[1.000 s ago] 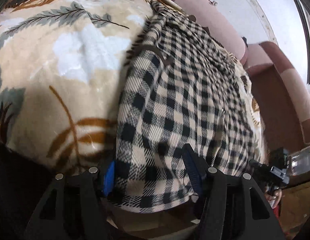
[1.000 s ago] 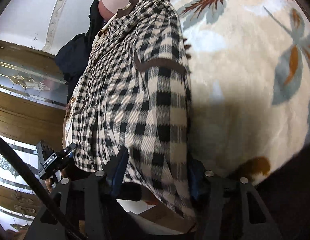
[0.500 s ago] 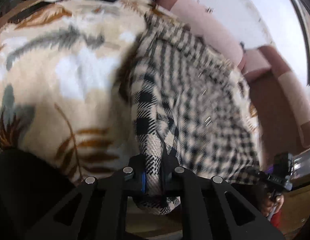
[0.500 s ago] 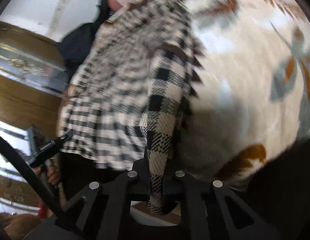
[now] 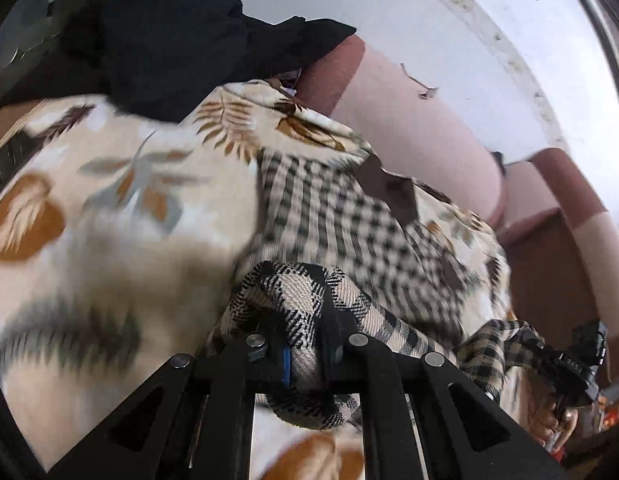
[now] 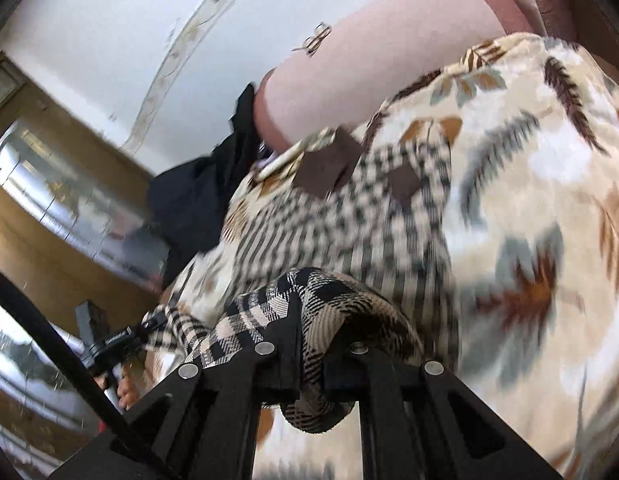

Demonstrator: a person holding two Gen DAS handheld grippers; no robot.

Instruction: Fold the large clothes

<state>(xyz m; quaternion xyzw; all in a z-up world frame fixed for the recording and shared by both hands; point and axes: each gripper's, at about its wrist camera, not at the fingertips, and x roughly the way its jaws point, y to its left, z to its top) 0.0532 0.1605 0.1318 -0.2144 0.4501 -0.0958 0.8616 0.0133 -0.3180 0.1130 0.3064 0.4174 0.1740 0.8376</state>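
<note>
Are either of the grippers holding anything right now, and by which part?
Both hold the checked shirt: left gripper and right gripper are each shut on a bunched bit of its near hem edge.

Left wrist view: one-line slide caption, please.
Left gripper shut on the checked shirt, its hem bunched above the leaf-print blanket.

Ahead of both grippers we see open leaf-print blanket (image 5: 109, 208), flat and soft, offering free passage on the outer side of the checked shirt (image 5: 349, 232). The far edge is closed off by the pink sofa backrest (image 5: 421, 128). A black garment (image 5: 169, 40) heaped at the blanket's far corner blocks that end. Between the grippers, a taut span of shirt hem (image 5: 481, 344) bars a direct crossing.
</note>
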